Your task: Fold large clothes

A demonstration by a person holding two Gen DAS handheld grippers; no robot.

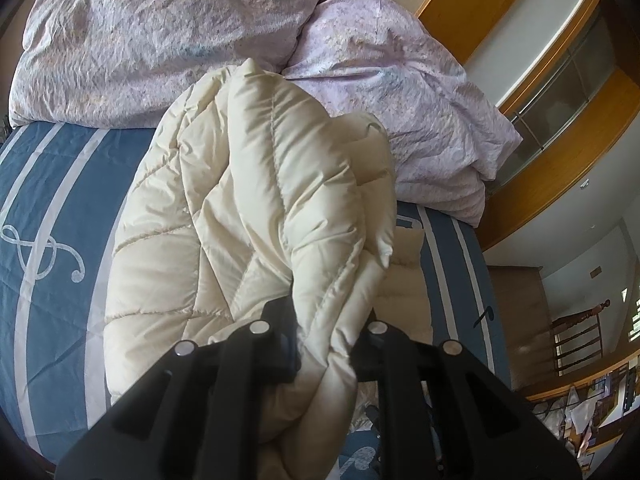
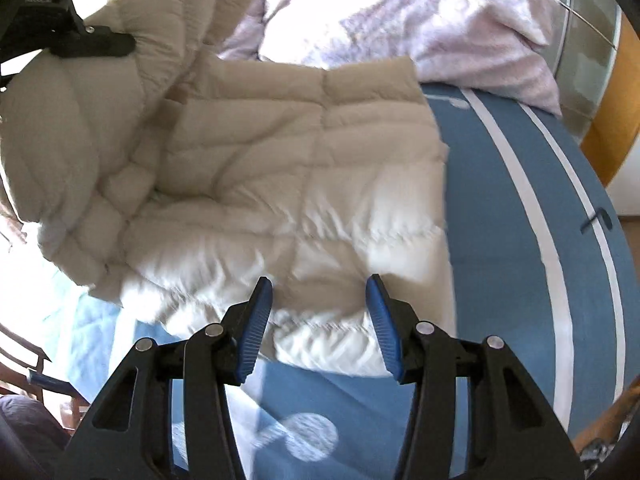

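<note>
A cream quilted puffer jacket (image 2: 280, 184) lies on the blue bed cover. In the left wrist view a bunched fold of the jacket (image 1: 256, 208) is lifted up, and my left gripper (image 1: 324, 340) is shut on it, the fabric squeezed between the black fingers. The right wrist view shows that left gripper (image 2: 92, 40) at the jacket's far left part. My right gripper (image 2: 320, 292) hovers above the jacket's near hem, open, its blue pads (image 2: 256, 328) apart with nothing between them. The picture there is blurred by motion.
A rumpled lilac floral duvet (image 1: 160, 32) is heaped across the far side of the bed. The blue cover (image 2: 520, 208) has white stripes and music-note prints. A wooden cabinet with glass (image 1: 560, 92) stands to the right, and a wooden chair (image 1: 576, 340) stands beyond the bed's edge.
</note>
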